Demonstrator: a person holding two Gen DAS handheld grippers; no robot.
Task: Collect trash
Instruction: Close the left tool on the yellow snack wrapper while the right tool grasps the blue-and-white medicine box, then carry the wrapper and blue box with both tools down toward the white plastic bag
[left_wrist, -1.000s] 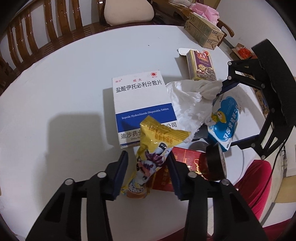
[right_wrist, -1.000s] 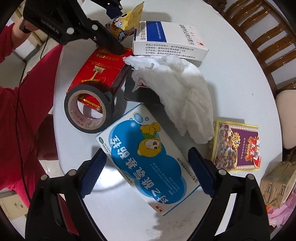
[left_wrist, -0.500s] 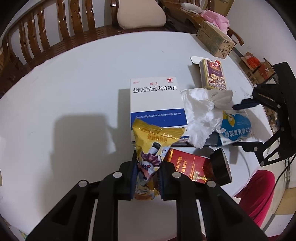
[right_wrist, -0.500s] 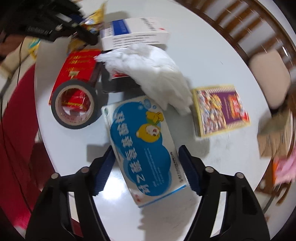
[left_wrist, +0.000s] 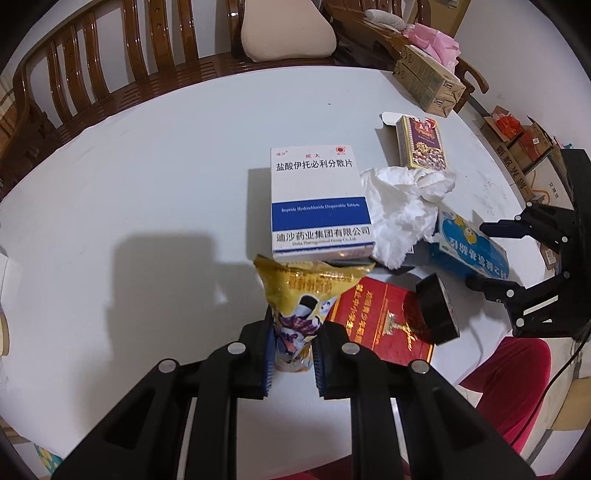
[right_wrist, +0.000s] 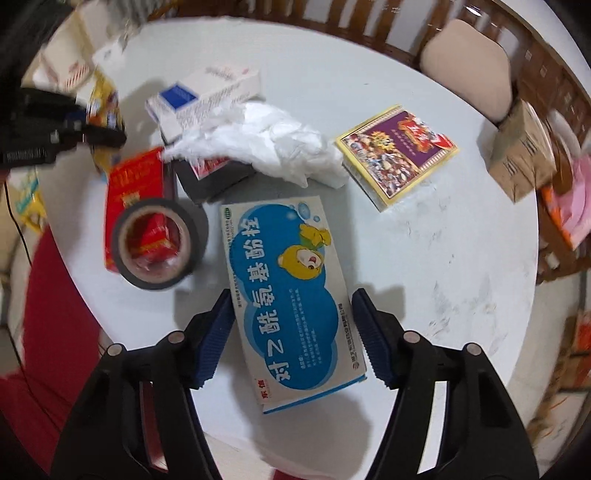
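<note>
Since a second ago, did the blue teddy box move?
Yes. The blue teddy box turned, lying lengthwise between the closing right gripper instead of slanting; the tape roll stayed beside it.

We note both grippers: the left gripper (left_wrist: 291, 354) and right gripper (right_wrist: 291, 336) share black frames, silver screws, ribbed blue pads (right_wrist: 214, 336); red clothing (left_wrist: 509, 373); thin black cable (left_wrist: 570, 362).

Bright overhead light, fisheye edges, motion blur
</note>
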